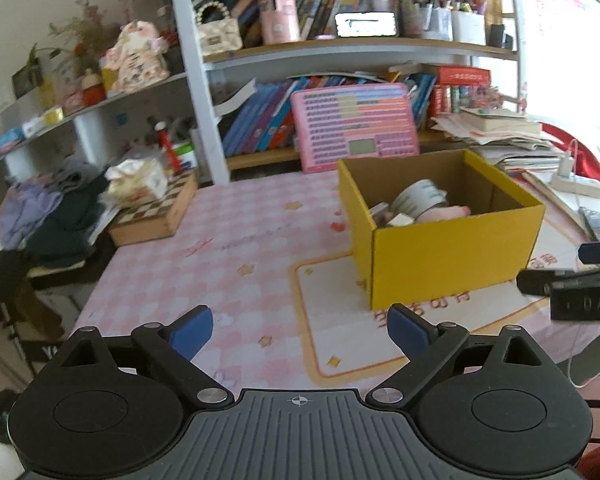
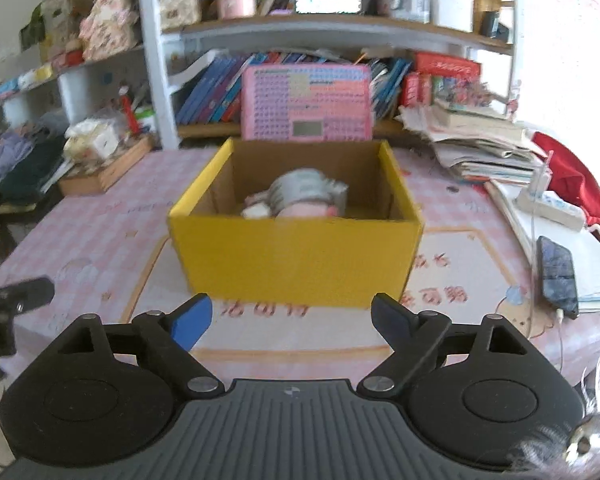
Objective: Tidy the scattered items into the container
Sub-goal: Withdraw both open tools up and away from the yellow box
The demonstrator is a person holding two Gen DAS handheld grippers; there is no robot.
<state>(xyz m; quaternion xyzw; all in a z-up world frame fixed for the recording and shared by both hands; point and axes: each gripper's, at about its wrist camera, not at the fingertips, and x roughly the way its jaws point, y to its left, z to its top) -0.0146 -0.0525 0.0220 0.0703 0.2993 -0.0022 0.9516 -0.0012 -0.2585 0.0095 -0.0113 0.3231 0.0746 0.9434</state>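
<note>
Both hand-held grippers (L point(image 1: 300, 332), R point(image 2: 292, 322)) agape, empty, nr yellow box point(image 2: 296, 264)

A pink checked table point(image 2: 100, 232) carries a yellow box point(image 2: 296, 256), a phone point(image 2: 558, 272) and seemingly a chessboard box point(image 1: 156, 212).

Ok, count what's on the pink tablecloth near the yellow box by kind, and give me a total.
Yellow box: 1
Phone: 1
Power strip: 1
Checkered wooden box: 1
Paper stack: 1
Total: 5
</note>
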